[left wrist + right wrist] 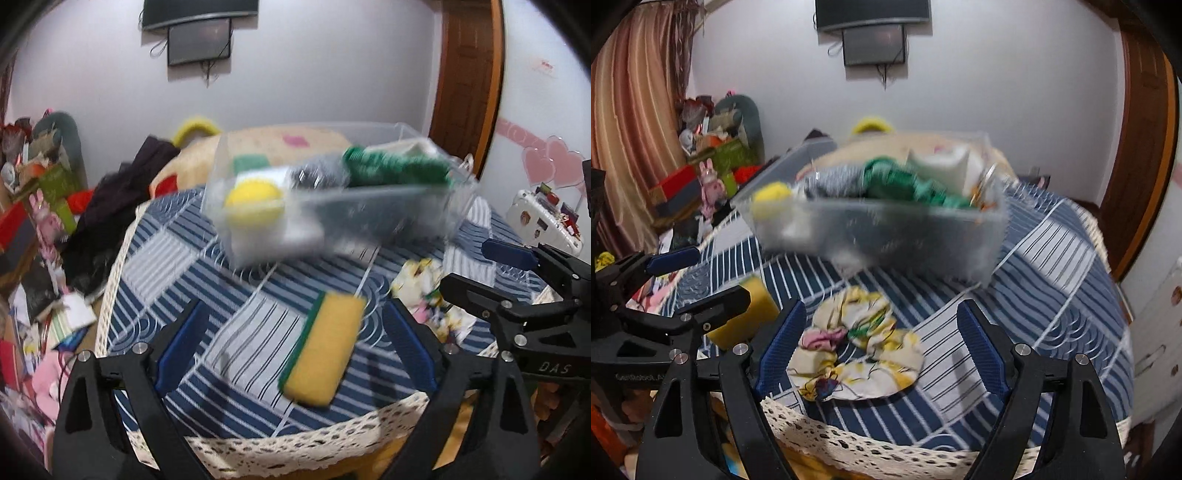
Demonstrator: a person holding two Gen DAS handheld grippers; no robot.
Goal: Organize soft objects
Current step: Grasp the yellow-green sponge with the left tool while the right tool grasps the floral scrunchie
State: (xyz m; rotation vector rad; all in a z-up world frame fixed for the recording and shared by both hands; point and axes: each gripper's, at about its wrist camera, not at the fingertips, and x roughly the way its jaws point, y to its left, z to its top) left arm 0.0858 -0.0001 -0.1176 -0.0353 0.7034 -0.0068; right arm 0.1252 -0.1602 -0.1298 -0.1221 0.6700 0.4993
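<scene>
- Nearest, the left gripper [295, 343] hovers with its jaws spread wide around a yellow-green sponge [322, 349] lying on the striped cloth [207, 295], apparently lined up to pick it.
- The right gripper [882, 350], equally released, frames a floral scrunchie [857, 347].
- Farther back, the clear bin [369, 206] already holds a yellow ball [253, 205] and green fabric [391, 166], seemingly the collecting place.

Under me lies a blue-and-white striped tablecloth [177, 258] with a cream lace edge [849, 446]. High on the pale wall hangs a dark screen [873, 35] — cables dangle below it. To one side I see a striped curtain [631, 122]; opposite, a brown wooden door [467, 85].
</scene>
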